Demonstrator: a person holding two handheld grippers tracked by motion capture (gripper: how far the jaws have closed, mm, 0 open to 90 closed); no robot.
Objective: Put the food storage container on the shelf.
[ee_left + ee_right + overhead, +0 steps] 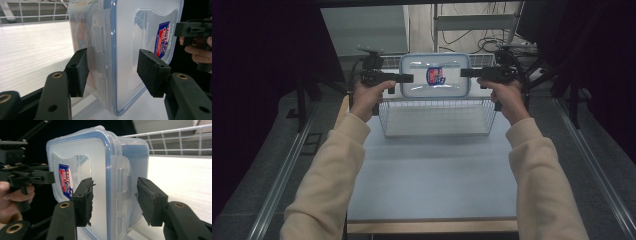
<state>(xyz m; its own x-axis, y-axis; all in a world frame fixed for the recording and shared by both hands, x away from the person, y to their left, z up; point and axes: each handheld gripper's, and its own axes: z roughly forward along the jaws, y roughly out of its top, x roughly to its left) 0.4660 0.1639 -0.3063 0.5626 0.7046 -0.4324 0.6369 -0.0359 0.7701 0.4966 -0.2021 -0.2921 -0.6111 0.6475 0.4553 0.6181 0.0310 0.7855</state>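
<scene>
While the person stands with both arms stretched forward, a clear plastic container (435, 75) hangs in the air over the far edge of a wire basket (436, 118), tipped so that its lid faces back toward them. It looks held from both ends to keep it level and steady, perhaps for lowering into the basket, though I can't say which way it is headed.

From the left gripper view, the left claw (112, 72) straddles the container's side latch, one pad against the tub and the other standing a little off the lid, so it is partly open with no firm pinch. From the right gripper view, the right claw (113, 200) sits likewise, one pad against the lid and a gap at the other.

This box is translucent, smooth and round-cornered, with a blue seal line around the lid and a red-and-blue label (435, 75). Thin white wire forms the basket's grid. Under it lies a pale, matte surface (432, 175).
</scene>
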